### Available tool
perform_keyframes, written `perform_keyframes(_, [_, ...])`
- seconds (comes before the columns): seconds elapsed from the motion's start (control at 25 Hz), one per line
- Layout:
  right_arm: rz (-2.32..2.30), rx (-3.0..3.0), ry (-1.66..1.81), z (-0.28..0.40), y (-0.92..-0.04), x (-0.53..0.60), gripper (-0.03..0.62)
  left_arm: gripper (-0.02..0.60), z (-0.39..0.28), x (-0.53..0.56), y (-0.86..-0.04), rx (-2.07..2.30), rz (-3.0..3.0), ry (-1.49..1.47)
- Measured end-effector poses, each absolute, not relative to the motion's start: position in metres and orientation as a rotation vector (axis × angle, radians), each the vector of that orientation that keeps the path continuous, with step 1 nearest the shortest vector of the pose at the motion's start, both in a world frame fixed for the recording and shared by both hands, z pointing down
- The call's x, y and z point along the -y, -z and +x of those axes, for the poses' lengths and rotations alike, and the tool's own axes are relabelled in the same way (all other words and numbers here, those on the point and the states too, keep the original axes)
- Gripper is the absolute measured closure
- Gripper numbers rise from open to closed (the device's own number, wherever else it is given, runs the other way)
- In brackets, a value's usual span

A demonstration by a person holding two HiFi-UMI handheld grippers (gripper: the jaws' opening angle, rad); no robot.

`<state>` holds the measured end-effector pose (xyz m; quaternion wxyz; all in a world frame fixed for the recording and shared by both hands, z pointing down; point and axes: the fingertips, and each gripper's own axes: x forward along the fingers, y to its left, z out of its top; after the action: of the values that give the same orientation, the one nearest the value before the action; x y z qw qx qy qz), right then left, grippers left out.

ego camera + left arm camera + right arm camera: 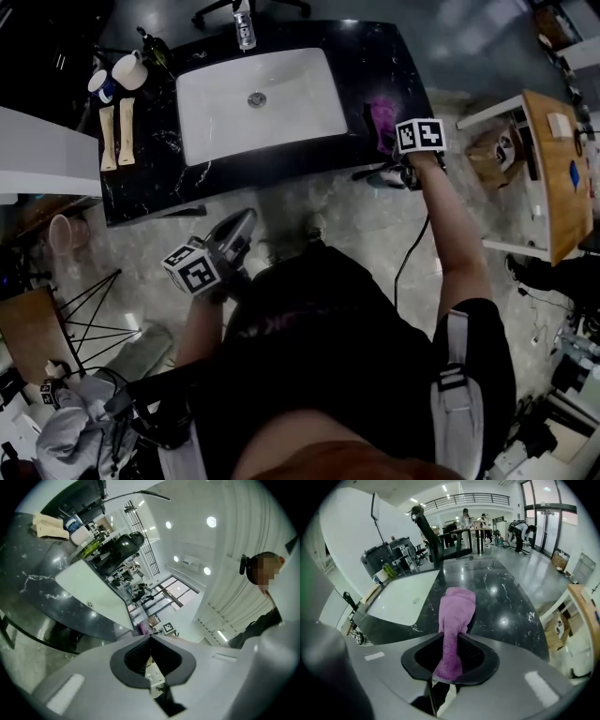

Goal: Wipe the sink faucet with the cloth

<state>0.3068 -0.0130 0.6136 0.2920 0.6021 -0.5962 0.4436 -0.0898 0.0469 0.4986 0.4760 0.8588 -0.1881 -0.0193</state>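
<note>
Left gripper [150,637]: fingers clenched together, nothing between them. It is held off the bench [150,178], on the person's side of the sink [281,122], toward the sink's left corner.

Right gripper [453,633]: fingers grasping the near end of the purple cloth [457,606]. The cloth lies on the bench just right of the sink, with its far end resting on the black surface.

The faucet [245,26] stands upright at the sink's rear edge, well apart from the cloth and both grippers.
</note>
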Motion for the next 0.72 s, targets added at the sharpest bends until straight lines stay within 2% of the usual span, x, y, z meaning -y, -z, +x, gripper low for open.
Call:
perform_keyframes(0.44, [1.516,1.472,-1.012,0.299,-0.62,0.018,0.489,0.581,-0.071,-0.042,-0.488,0.384,2.136,0.035])
perform_keyframes(0.52, [1.544,1.503,-1.054,0.3,-0.619,0.017,0.469,0.581,-0.071,-0.043,-0.486,0.375,2.147,0.027])
perform_keyframes(0.64, [1.636,1.567,-1.086,0.301,-0.6,0.01,0.394,0.581,-0.077,-0.045,-0.485,0.379,2.151,0.026])
perform_keyframes(0.72, [1.727,1.599,-0.998,0.304,-0.571,0.001,0.388,0.581,-0.083,-0.046,-0.485,0.385,2.151,0.031])
